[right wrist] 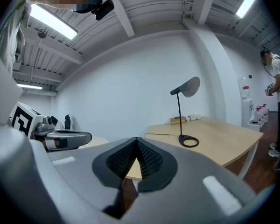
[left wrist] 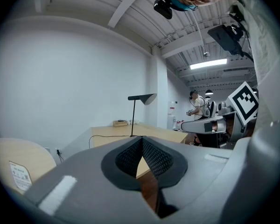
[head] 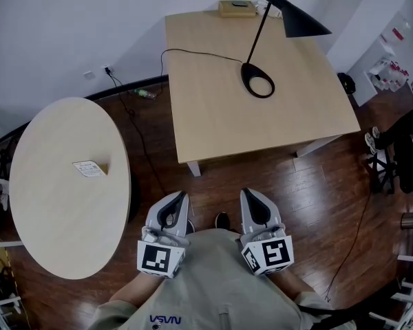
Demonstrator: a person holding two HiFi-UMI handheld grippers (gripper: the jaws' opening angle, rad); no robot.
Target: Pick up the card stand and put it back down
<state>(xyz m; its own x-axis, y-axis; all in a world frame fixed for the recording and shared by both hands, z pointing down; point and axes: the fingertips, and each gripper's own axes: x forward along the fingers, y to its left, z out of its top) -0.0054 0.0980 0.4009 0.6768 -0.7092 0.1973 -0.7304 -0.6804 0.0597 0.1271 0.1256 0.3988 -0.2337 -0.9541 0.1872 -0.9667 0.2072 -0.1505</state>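
Note:
The card stand (head: 90,168), a small wooden base with a white printed card, sits on the round light-wood table (head: 62,212) at the left; it also shows at the lower left in the left gripper view (left wrist: 19,175). My left gripper (head: 172,199) and right gripper (head: 252,196) are held close to the person's chest, over the wooden floor, well away from the stand. Both are shut, tips touching, with nothing between the jaws. In its own view the left gripper (left wrist: 142,139) points toward the square table; the right gripper (right wrist: 137,140) does too.
A square wooden table (head: 220,115) stands ahead with a black desk lamp (head: 275,19), its cable, and a small box (head: 237,7) at the far edge. A cable runs over the dark floor between the tables. A person stands far right (right wrist: 277,92) by white shelves.

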